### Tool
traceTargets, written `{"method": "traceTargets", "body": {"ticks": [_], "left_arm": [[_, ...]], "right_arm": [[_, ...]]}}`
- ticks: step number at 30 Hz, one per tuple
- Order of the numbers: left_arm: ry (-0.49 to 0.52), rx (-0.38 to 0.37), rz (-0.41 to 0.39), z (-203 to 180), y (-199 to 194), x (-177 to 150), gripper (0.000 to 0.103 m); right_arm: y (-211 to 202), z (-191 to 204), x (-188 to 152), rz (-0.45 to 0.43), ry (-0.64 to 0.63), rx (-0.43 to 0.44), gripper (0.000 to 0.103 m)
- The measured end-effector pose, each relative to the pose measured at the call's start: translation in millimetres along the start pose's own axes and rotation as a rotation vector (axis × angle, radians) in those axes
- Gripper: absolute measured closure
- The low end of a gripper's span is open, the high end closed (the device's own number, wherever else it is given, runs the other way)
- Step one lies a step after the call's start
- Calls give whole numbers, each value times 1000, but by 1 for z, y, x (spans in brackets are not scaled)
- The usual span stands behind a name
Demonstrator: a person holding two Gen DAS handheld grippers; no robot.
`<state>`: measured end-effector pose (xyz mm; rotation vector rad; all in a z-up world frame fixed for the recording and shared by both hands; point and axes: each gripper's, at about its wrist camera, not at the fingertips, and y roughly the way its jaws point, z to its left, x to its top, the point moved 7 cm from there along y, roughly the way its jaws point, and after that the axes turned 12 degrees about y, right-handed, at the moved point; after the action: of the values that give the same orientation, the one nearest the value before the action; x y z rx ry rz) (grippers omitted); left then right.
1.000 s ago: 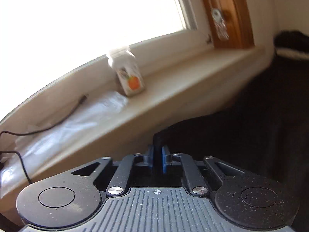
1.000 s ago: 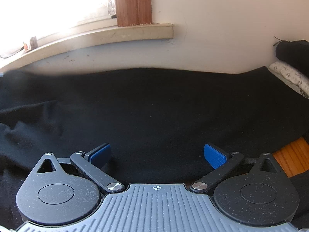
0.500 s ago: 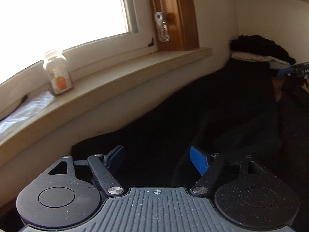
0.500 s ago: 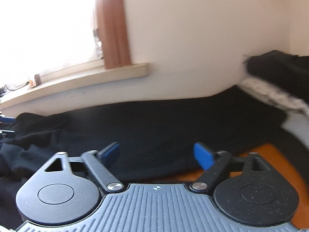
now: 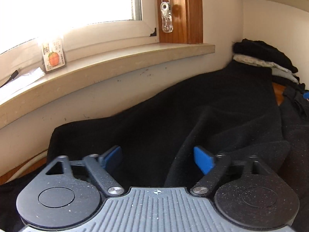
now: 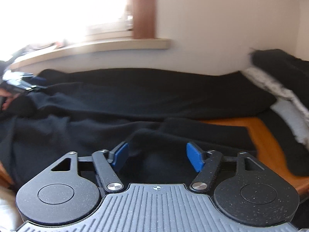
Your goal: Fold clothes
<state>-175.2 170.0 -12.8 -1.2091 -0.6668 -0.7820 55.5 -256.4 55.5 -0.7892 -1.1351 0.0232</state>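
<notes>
Left tongs (image 5: 157,157): blue pads spread wide, nothing between them, poised above a raised fold of the black garment (image 5: 193,106). Right tongs (image 6: 156,156): likewise parted wide and empty-handed, a rumpled hump of the same black cloth lying under the gap; whether the pads touch the cloth cannot be told.

Black garment: spread across the orange wooden worktop (image 6: 260,135), its far edge running along the foot of the white wall (image 5: 115,96) beneath the windowsill (image 5: 115,63). Creased and doubled over itself at the near side; a narrower flap reaches toward the bare strip of worktop in the right wrist view. Its full outline is cut off by both tong bodies and the frame edges, so the kind of garment is not clear.

Stack of folded clothes (image 5: 264,58): in the corner at the far right, black on top, pale patterned and grey layers below; lower layers partly hidden.

Small jar with an orange on its label (image 5: 53,58): upright on the windowsill, top washed out by window glare. Clear blind-cord pull (image 5: 166,17): hangs against the wooden window frame (image 5: 191,11).

Right wrist view: blurred throughout; at its left edge the other tongs and part of a hand (image 6: 5,96) show only faintly.
</notes>
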Motion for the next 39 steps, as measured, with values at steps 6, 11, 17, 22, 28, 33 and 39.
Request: {"method": "traceTargets", "body": {"ticks": [6, 11, 17, 22, 28, 33, 39], "left_arm": [[2, 7, 4, 0, -2, 0, 8], [3, 15, -3, -1, -5, 0, 1], [6, 21, -12, -1, -7, 1, 1], [-1, 31, -29, 1, -11, 1, 1], [4, 32, -47, 0, -14, 3, 0], [12, 38, -45, -1, -15, 3, 0], [13, 39, -30, -1, -12, 4, 0]], "right_arm": [[19, 13, -10, 33, -8, -44, 28], [19, 8, -12, 13, 7, -96, 42], [4, -16, 1, -93, 46, -168, 89], [-23, -56, 38, -219, 55, -321, 92], [-86, -139, 84, -371, 135, -612, 90], [-58, -186, 55, -180, 219, -728, 74], [-25, -137, 40, -167, 148, -535, 51]]}}
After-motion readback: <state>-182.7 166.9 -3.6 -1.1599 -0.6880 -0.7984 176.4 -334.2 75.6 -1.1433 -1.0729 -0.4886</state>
